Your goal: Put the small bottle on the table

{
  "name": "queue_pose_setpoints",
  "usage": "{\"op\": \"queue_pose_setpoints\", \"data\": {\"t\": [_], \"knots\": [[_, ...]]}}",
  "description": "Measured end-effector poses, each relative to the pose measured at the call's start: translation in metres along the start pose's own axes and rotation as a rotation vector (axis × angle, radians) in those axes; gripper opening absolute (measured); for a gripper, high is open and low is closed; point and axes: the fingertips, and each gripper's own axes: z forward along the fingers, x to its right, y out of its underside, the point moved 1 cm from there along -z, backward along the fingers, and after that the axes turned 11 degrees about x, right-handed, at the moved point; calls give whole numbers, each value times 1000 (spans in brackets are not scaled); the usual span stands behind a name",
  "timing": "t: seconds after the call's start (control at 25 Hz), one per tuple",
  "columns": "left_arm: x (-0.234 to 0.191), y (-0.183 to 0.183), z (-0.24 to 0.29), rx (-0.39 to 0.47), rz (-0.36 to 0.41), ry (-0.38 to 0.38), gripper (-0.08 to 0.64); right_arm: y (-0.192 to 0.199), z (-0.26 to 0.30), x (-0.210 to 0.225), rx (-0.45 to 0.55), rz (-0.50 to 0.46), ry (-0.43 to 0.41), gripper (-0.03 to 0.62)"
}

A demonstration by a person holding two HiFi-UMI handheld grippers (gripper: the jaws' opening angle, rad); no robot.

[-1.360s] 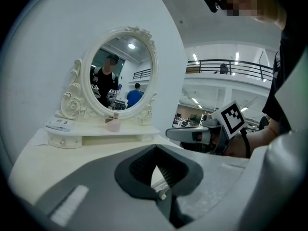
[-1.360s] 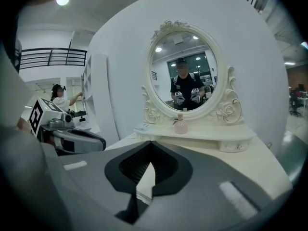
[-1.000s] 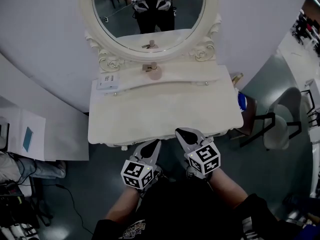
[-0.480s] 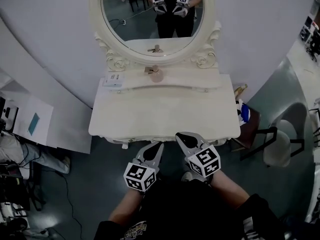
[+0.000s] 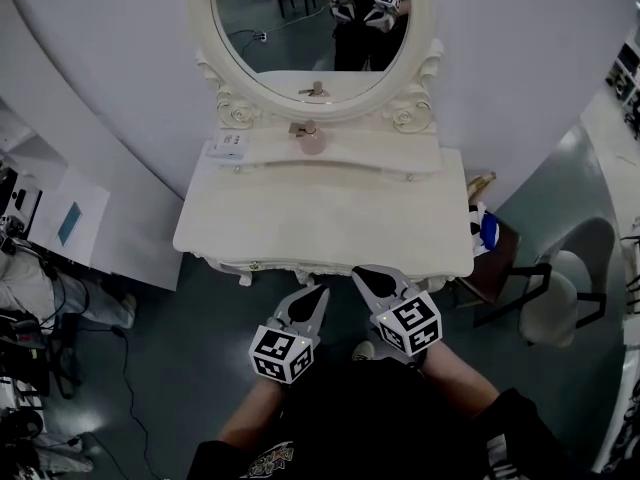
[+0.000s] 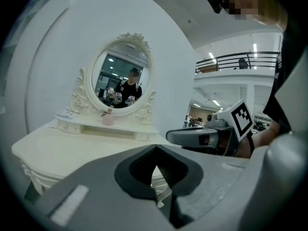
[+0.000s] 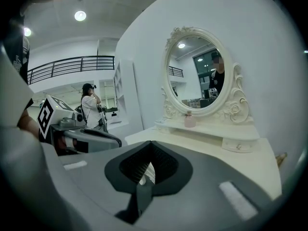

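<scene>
bottle: small pink bottle (image 5: 311, 140) stands upright on the raised shelf (image 5: 385, 155) under the mirror (image 5: 300, 28), upper centre of the head view. It's not on the flat top of the table (image 5: 320, 218).
left tongs: left gripper (image 5: 311, 298) has its jaws together tip to tip with nothing between them. Lower centre, just off the table's near edge, touching nothing.
right tongs: right gripper (image 5: 364, 274) is the same, closed and empty. It's beside the left one, tips at the near edge, well apart from the bottle.
stage: I read it two ways. Either the bottle waits on the shelf to come down to the flat top, or the shelf counts as table and it's already placed. I can't settle which.
handling: any grip on the bottle needs the jaws opened first. Close on the body below the cap and keep it upright; I judge it tips easily. The mirror frame is close behind it and a white box (image 5: 228, 148) sits to its left.
</scene>
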Motion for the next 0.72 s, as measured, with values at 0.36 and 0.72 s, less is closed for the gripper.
{"op": "queue_pose_setpoints", "data": {"t": [0.36,0.72], "knots": [[20,6,6,-22,24,32,0,7,-21,0,14,23,9,28],[25,7,10,-36,33,49,0,8,-27,5,19,37,27,28]]}}
